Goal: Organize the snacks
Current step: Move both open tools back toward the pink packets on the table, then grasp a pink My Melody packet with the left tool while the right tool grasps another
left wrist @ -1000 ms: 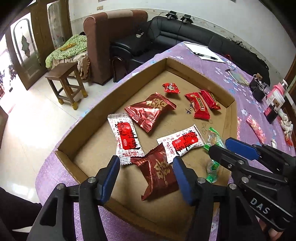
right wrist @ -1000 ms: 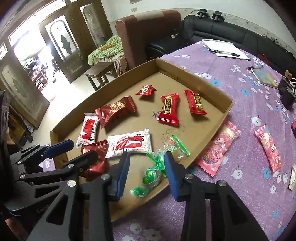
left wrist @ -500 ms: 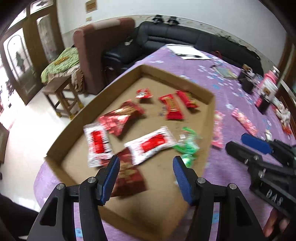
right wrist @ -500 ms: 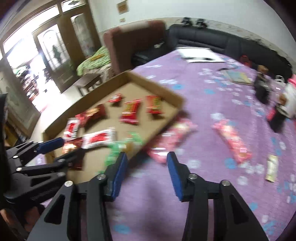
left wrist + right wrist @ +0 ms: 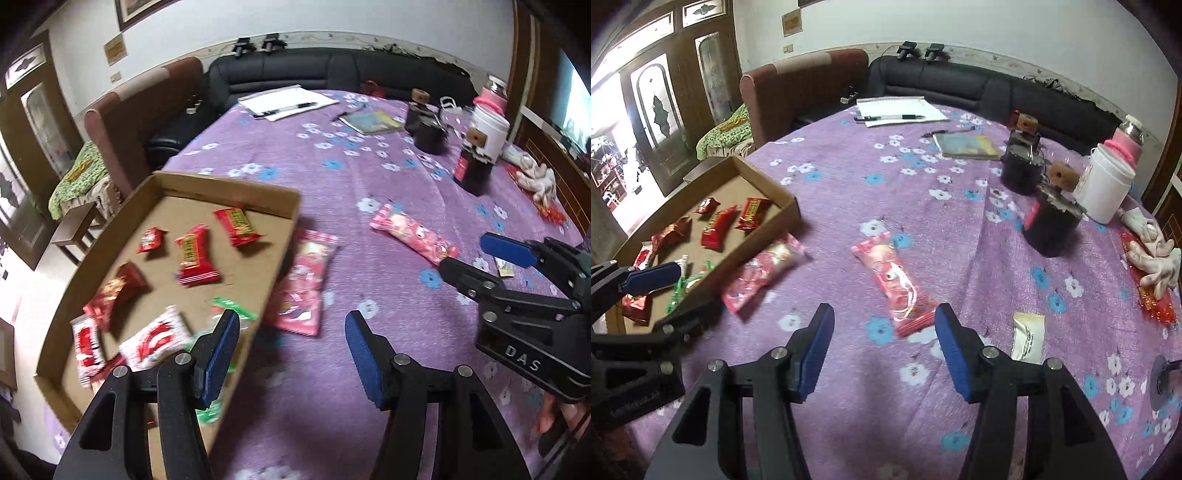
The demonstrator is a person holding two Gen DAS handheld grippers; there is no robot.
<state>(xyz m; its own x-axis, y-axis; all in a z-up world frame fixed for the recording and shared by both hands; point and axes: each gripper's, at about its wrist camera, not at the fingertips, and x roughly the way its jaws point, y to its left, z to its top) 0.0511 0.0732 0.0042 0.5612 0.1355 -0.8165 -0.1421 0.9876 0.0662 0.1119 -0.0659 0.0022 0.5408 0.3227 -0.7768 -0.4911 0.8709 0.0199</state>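
Left wrist view: left gripper (image 5: 291, 350) jaws wide apart, nothing between them, hanging over the purple floral tablecloth (image 5: 369, 177). Its left finger (image 5: 218, 354) overlaps the near right edge of the cardboard tray (image 5: 229, 186). Tray sits left of and beyond that finger, holding red packets, red-and-white packets (image 5: 155, 341) and a green wrapper (image 5: 232, 308); view is motion-blurred. Pink packet (image 5: 304, 282) lies just ahead between the fingers, touching the tray's right wall. Second pink packet (image 5: 413, 234) further ahead, right of the right finger. Right gripper (image 5: 480, 254) enters from the right, jaws apart, empty.

Right wrist view: right gripper (image 5: 884, 350) jaws spread, empty. Second pink packet (image 5: 895, 284) lies just ahead between the fingers, on the cloth. First pink packet (image 5: 761, 273) ahead-left against the tray (image 5: 775, 221). Small cream packet (image 5: 1028, 336) just right of the right finger. Left gripper (image 5: 670, 291) visible at far left, jaws apart over the tray corner.
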